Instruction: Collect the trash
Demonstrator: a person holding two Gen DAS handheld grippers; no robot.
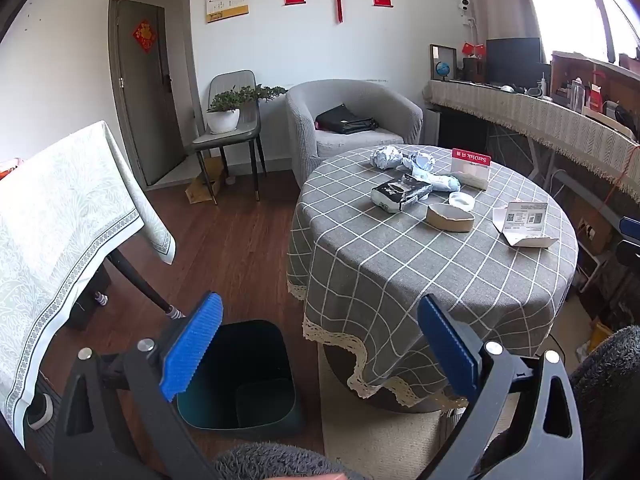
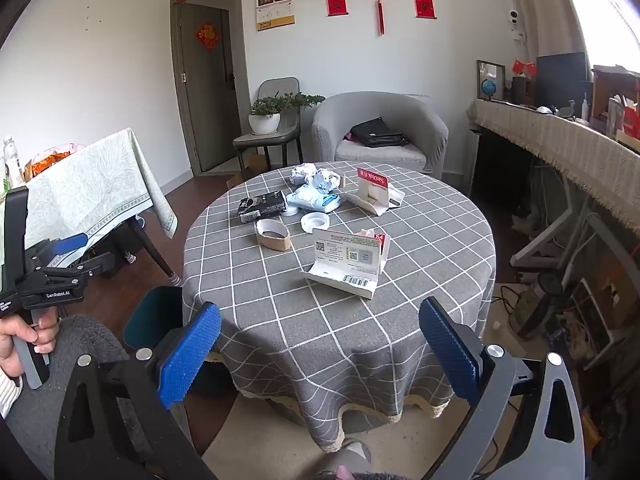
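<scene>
I have both tools held back from the round tabletop under its grey checked cloth [image 2: 340, 320], and nothing is picked up yet, so I judge this to be the very start: choosing the first piece of trash. The left gripper [image 1: 320, 344] has its jaws spread wide and empty, hanging above the floor to the left of the table, almost over the dark teal plastic bin [image 1: 248, 380] that stands on the wooden floor just beside the cloth's lace hem. The right gripper [image 2: 320, 348] is likewise wide and empty, aimed at the near edge of the table.

The trash lies scattered over the middle and far part of the cloth. Nearest to me is the opened white cardboard package with printed codes [image 2: 348, 264]. Behind it to the left sit the squashed brown cardboard tape core [image 2: 273, 236] and the white tape ring [image 2: 315, 222]. Farther back are the crumpled black-and-white wrapper [image 2: 262, 206], the pale blue plastic pack [image 2: 316, 200], the balls of crumpled white paper [image 2: 320, 176], and the red-topped white card box [image 2: 372, 192] on the far right.

My next move, I think, is to reach the right tool forward over the near edge and close on the white package, since it stands tallest and closest, then carry it left to the bin, which is low and partly hidden behind the cloth from the right camera.
</scene>
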